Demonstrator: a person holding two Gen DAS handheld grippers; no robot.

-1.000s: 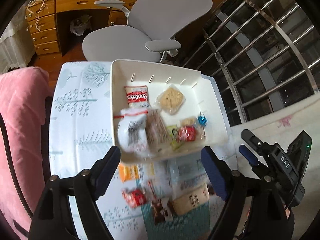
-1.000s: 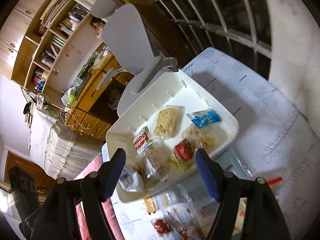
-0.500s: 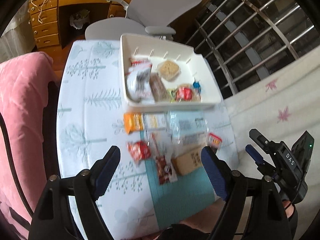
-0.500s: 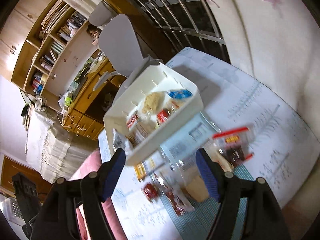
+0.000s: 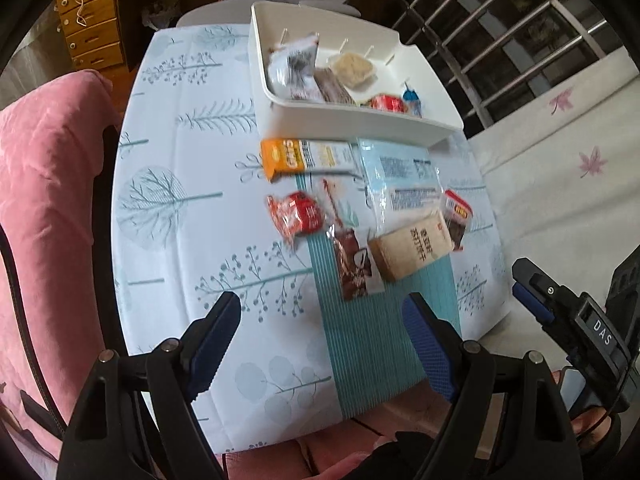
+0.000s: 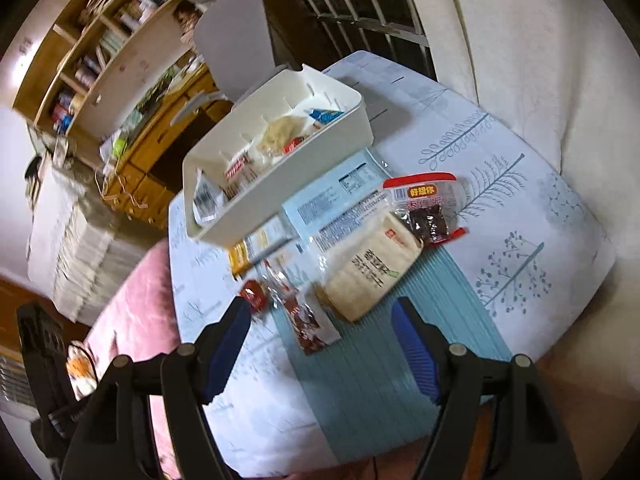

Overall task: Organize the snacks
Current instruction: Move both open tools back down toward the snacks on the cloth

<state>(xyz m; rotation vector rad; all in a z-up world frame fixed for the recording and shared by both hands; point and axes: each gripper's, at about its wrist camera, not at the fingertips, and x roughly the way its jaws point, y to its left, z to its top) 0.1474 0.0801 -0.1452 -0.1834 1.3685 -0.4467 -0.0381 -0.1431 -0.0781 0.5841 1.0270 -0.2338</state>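
Item: white tray (image 5: 352, 122), seen in the upper centre of the left wrist view and upper left-centre of the right wrist view, set at the far end of a table (image 5: 180, 184) covered in a tree-print cloth; several packets are already held in it, among them a pale round cake (image 5: 354, 69) and a small blue packet (image 5: 412, 98). Loose snacks are laid out in mid-frame, just short of the tray: an orange bar (image 5: 304, 156) close against the tray's near wall, a pale blue flat pack (image 5: 400, 176) to its right, a red crinkled packet (image 5: 296, 214), a brown chocolate packet (image 5: 354, 266), a tan block (image 5: 412, 246) touching it, and a red-topped date packet (image 6: 426, 204) at the right. Left gripper (image 5: 320, 336): jaws spread wide, nothing held, hanging above the teal mat (image 5: 372, 328) in the lower frame. Right gripper (image 6: 320, 340): likewise spread and empty, above the same mat. Step judged in hand: selection of the next loose packet, the sorting being partly done. Next move judged to call for a descent onto one packet, the brown packet or tan block lying nearest the jaws, with the fingers straddling its narrow sides. Room: bare cloth is available at the left of the left wrist view; the table's right edge lies close to the date packet, and the tray's near wall is crowded by the orange bar.
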